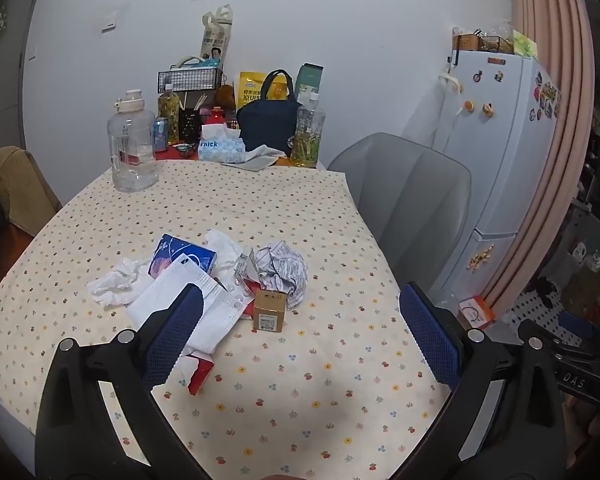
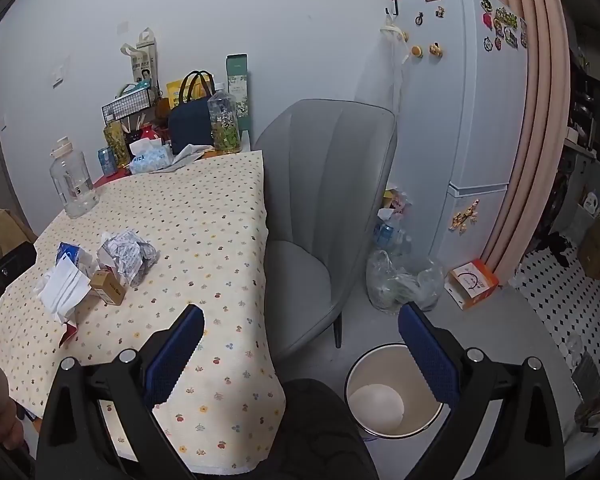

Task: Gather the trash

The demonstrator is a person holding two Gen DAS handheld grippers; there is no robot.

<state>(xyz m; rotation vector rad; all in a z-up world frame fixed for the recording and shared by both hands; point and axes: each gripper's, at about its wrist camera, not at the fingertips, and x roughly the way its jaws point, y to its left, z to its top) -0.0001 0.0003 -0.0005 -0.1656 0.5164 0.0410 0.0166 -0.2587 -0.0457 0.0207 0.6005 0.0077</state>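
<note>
Left to right on the flowered counter [image 1: 300,208]: the trash pile, with a crumpled tissue [image 1: 112,284], a white face mask [image 1: 184,304], a blue packet [image 1: 184,258], a small brown box [image 1: 270,310] and a ball of crumpled printed paper [image 1: 286,268], all touching or overlapping. Your left gripper [image 1: 300,336] hangs just before the pile, jaws spread wide, nothing between them. Your right gripper [image 2: 300,350], equally spread and empty, straddles the counter's corner and the white bin [image 2: 384,392] on the floor beside the grey chair [image 2: 324,208]
</note>
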